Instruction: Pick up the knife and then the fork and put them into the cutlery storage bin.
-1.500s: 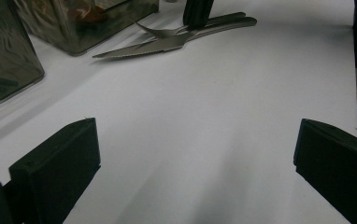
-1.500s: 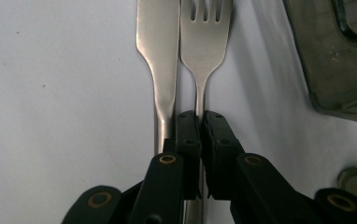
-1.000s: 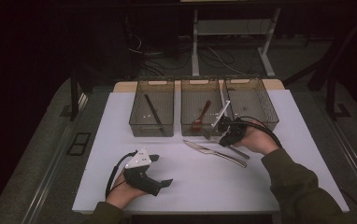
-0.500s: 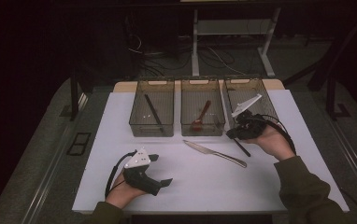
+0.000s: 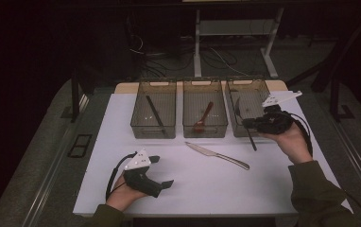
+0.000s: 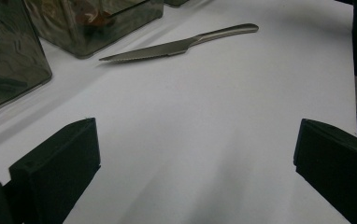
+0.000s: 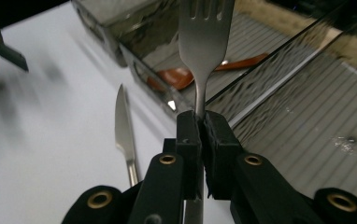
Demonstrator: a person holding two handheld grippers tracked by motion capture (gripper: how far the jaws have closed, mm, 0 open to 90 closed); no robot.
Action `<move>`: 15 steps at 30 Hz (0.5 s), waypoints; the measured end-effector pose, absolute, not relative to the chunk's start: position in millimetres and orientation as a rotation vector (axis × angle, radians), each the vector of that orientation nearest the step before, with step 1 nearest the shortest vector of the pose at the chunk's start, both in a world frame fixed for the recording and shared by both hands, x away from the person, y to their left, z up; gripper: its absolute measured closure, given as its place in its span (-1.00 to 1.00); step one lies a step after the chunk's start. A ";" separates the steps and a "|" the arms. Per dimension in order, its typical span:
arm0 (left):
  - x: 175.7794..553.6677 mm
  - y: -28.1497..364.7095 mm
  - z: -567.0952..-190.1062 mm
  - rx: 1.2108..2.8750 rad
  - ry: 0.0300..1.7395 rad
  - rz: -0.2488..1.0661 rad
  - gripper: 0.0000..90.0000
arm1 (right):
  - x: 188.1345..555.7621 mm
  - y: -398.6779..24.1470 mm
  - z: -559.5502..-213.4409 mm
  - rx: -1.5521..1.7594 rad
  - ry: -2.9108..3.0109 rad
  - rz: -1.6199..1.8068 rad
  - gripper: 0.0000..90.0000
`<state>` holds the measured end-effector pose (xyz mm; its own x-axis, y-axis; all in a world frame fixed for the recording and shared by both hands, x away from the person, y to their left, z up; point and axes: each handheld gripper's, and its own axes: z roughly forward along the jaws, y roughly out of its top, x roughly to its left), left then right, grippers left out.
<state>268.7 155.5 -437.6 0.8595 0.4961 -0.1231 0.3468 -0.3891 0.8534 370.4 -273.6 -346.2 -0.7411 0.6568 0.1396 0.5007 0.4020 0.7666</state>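
pinching a fork (image 7: pixel 203 42) in right gripper (image 7: pixel 200 122) raised at the rightmost bin (image 5: pixel 249 97); left gripper (image 5: pixel 157 171) resting spread on table (image 5: pixel 122 123).

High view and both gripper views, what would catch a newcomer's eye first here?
First the fork, clamped in the shut right gripper and held over the right-hand bin. Next the knife, lying alone on the white table in front of the three bins. The left gripper rests open on the table near the front edge.
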 end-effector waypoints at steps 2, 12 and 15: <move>268.8 155.9 -437.7 2.018 0.616 0.187 -1.00 | 370.5 -279.7 -344.0 1.049 2.433 1.286 0.87; 270.0 157.0 -438.1 2.011 0.622 0.190 -1.00 | 375.5 -305.5 -327.8 1.107 2.266 1.365 0.87; 270.1 156.8 -438.1 2.011 0.619 0.190 -1.00 | 381.8 -311.0 -322.4 1.125 2.232 1.363 0.87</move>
